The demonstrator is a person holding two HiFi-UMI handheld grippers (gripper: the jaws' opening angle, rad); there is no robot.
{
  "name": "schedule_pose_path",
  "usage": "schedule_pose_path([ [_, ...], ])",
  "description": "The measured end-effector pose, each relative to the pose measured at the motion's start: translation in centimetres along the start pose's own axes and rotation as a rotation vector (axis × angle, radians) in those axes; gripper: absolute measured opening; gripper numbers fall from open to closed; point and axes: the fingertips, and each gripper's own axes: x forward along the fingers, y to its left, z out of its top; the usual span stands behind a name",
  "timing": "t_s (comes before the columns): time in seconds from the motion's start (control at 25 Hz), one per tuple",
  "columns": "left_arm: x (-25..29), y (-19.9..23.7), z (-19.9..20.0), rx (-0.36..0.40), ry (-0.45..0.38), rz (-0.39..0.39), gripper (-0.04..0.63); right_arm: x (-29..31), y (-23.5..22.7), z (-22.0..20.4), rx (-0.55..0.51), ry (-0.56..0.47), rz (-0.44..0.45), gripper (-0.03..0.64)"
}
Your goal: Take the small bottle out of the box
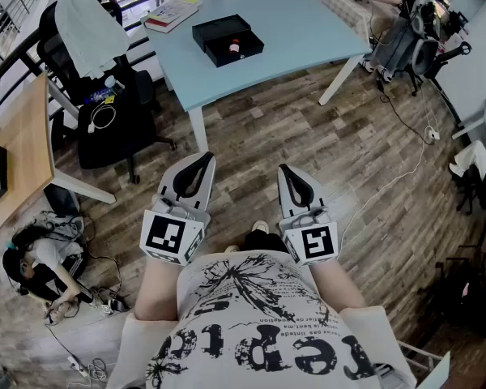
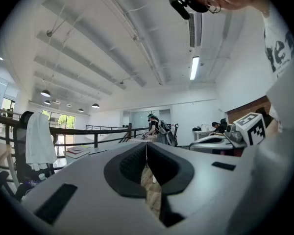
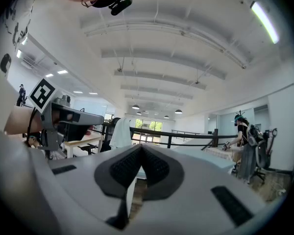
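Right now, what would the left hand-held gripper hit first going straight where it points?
Probably the light blue table, near its white leg; only wooden floor lies between it and the left hand-held gripper. Depth is unclear.

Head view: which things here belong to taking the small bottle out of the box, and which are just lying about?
Job in hand:
- small bottle
- open black box holding it
- blue table under the box
- left gripper and right gripper, both shut and empty

Lying about:
- books
- white cloth
- coiled white cable
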Motion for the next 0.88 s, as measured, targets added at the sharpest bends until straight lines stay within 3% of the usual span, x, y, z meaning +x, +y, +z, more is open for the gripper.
schedule_pose_path([
  [0.4,-0.4,0.5,-0.5,0.006,0.006,-0.009,0.02,0.3,0.8,-0.1,-0.006,0.0,0.0,0.008],
  [0.6,-0.2,1.0,-1.0,-0.006,0.013,0.002,0.02,0.6,0.5,-0.5,0.045,-0.003,-0.008,0.008],
  [0.88,2.6,2.7,-2.6,-0.033,0.048,0.026,0.021,2.7,-1.5,-2.6,0.053,0.032,-0.007,0.008],
])
